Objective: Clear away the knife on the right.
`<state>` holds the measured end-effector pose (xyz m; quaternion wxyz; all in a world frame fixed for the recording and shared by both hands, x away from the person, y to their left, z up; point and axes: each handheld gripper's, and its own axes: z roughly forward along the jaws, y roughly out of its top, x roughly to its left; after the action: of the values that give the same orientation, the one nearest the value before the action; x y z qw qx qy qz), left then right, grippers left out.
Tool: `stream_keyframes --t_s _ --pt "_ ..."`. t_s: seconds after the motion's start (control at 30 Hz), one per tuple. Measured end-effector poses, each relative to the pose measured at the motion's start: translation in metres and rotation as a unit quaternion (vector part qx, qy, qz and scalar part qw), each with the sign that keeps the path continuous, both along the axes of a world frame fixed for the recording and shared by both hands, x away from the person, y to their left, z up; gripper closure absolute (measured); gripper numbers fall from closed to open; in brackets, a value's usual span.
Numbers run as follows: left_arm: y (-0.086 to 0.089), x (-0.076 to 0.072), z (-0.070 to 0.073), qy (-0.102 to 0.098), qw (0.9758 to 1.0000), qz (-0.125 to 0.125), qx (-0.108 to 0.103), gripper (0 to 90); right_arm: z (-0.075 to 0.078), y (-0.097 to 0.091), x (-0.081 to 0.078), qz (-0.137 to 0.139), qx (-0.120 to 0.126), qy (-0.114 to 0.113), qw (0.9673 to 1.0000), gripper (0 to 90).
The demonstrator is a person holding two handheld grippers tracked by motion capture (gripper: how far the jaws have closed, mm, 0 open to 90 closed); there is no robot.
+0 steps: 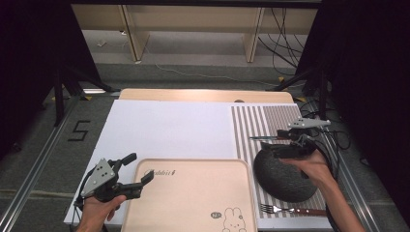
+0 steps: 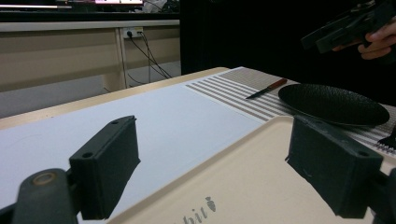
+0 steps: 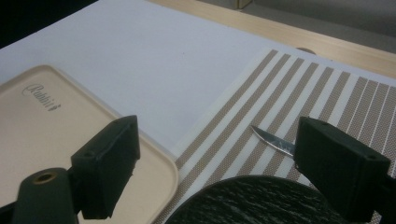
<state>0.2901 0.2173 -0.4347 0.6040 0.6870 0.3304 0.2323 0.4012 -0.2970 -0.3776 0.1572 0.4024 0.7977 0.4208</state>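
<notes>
Round black plate (image 1: 285, 176), rough pebbled surface, lower right; right gripper (image 1: 283, 142) above, jaws spread; left gripper (image 1: 140, 173) also spread, both holding nothing.

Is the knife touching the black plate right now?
Cannot tell. In the left gripper view the knife seems just clear of the black plate; in the right gripper view a jaw hides the spot.

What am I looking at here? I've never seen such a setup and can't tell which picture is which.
A person holds a two-jaw tool in each hand: the left gripper and the right gripper. Both are open and hold nothing. One picture looks down from above; the other two come from cameras riding on each gripper, so their own black jaws rise from the bottom. On the table lie a beige plastic tray, a black textured round plate on a striped placemat, a knife and a fork.
</notes>
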Motion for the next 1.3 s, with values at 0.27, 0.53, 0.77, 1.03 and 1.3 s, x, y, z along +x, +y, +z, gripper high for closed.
stream_keyframes --t_s 0.27,0.53,0.77,1.03,1.3 --pt "0.0 0.0 0.0 0.0 1.0 -0.001 0.0 15.7 0.004 -0.006 0.027 0.005 -0.034 0.011 0.9994 15.9" --pt "0.0 0.0 0.0 0.0 1.0 -0.001 -0.001 15.7 -0.004 -0.011 0.054 -0.007 -0.073 0.041 0.9965 15.8" --pt "0.0 0.0 0.0 0.001 1.0 0.0 0.0 15.7 -0.014 -0.015 0.071 -0.009 -0.104 0.05 0.9933 15.8" --pt "0.0 0.0 -0.001 -0.002 1.0 -0.003 -0.004 15.7 -0.021 -0.025 0.084 -0.021 -0.137 0.062 0.9884 16.0" --pt "-0.001 0.0 0.0 -0.002 1.0 -0.002 -0.008 15.7 -0.028 -0.034 0.091 -0.025 -0.152 0.067 0.9858 16.4"
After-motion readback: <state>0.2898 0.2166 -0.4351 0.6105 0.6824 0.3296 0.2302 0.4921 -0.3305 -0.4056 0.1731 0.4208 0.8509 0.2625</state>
